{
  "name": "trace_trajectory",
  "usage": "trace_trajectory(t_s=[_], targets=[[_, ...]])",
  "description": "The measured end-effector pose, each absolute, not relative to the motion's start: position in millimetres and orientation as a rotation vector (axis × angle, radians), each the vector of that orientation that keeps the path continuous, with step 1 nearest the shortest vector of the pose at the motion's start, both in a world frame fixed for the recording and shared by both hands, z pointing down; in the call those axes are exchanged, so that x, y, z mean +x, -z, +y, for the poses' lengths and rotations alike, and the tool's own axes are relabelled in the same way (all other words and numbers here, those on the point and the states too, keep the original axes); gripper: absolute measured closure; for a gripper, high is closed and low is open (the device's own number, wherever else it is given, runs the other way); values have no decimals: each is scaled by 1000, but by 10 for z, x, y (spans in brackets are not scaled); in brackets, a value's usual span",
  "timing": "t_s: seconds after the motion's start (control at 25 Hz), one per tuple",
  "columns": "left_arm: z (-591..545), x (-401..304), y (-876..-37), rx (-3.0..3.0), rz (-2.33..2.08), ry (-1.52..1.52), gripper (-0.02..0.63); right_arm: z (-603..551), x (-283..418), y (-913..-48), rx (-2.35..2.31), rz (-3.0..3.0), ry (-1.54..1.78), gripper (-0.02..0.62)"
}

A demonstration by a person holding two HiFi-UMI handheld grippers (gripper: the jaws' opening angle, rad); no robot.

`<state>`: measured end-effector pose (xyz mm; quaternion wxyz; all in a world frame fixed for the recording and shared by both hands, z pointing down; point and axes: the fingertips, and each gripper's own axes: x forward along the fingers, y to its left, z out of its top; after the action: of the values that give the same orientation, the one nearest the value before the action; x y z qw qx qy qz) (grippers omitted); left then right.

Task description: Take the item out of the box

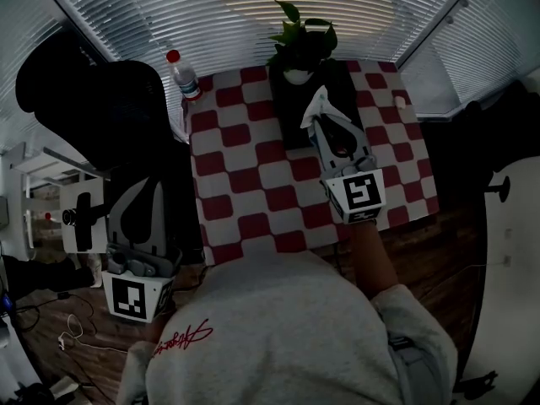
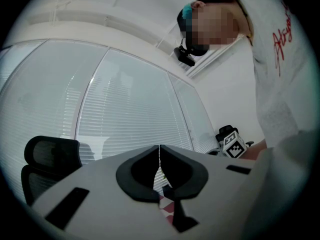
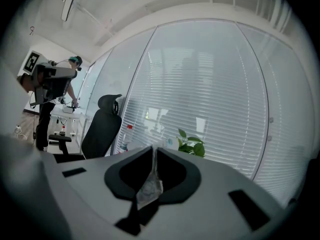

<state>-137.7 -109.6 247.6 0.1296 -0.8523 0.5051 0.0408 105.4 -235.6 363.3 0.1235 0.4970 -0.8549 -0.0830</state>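
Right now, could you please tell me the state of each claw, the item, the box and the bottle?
crinkled item: pinched, hanging free
right claw: shut on the crinkled item
left claw: shut, empty, low beside the table
dark box: resting on the table; too dark to tell if open
water bottle: upright, red cap on

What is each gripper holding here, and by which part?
The right gripper pinches a crinkly clear packet flat between its pads, with one end poking past the tips. The left gripper is shut on nothing.
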Motion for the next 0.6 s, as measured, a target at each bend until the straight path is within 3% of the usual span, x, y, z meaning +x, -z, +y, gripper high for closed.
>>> trace_trajectory(t_s=[0.6], targets=[[-1102, -1318, -2493, -2513, 1448, -131, 589, -2149, 992, -3239, 1470, -2610, 293, 554]])
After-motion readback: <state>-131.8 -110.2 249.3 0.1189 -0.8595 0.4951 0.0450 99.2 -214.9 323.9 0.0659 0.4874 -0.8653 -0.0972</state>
